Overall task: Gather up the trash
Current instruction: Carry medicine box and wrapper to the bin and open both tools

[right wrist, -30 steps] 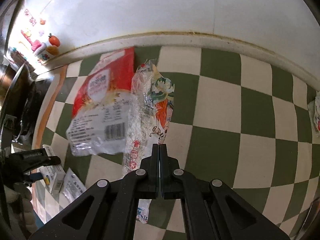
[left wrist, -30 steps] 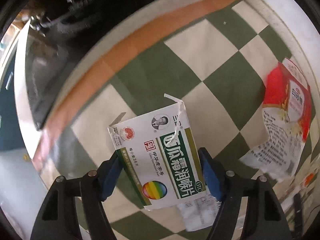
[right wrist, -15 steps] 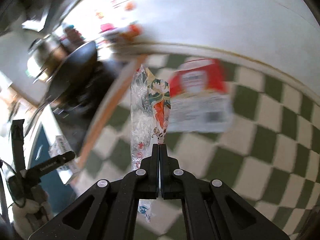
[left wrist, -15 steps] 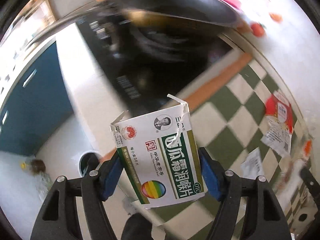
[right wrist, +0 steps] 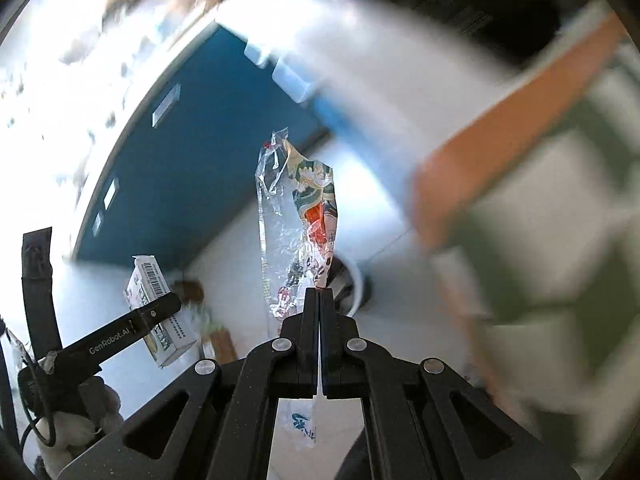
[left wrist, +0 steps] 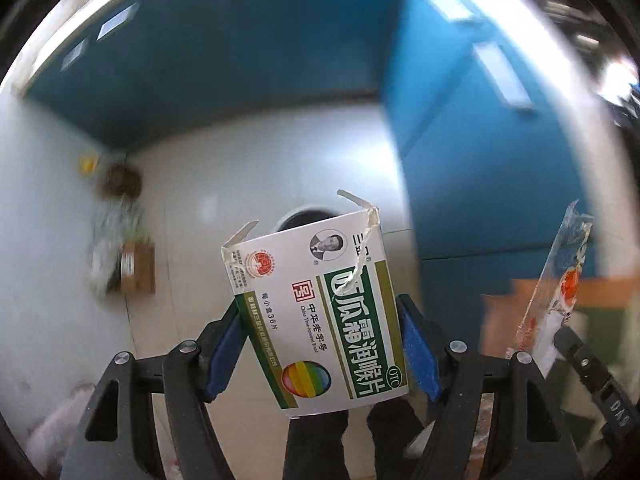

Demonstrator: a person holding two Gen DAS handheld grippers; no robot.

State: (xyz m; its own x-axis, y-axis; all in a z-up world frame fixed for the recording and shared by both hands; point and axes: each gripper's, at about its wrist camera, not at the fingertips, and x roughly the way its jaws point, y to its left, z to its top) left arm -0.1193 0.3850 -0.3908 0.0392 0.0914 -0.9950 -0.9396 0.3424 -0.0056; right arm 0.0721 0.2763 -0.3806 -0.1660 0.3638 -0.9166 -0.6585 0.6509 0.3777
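We hold two pieces of trash above the floor, and the step in hand, as we judge it, is to bring both over the bin and let them fall in. Starting from the left: the left gripper (left wrist: 320, 344) has its blue pads spread wide and pressed on the two sides of the box (left wrist: 320, 312), a white and green carton with a torn top flap, which stands upright between the jaws and points down toward the floor. Just behind the top edge of the box we see a dark round opening with a pale rim, the bin (left wrist: 304, 216), so the box is already nearly in line with it. Further to the right, the right gripper (right wrist: 319, 304) has its jaws fully closed on the lower part of the wrapper (right wrist: 296, 224), a long clear plastic sleeve with an orange and green print; it stands up past the fingertips, and a short tail hangs out behind them. In the right view the bin (right wrist: 358, 280) shows only partly behind the wrapper. To do this well, we should first slow down, because the background is blurred. We should center each piece over the opening and lower it close before letting go. The wrapper is light and may drift aside or cling to a pad.
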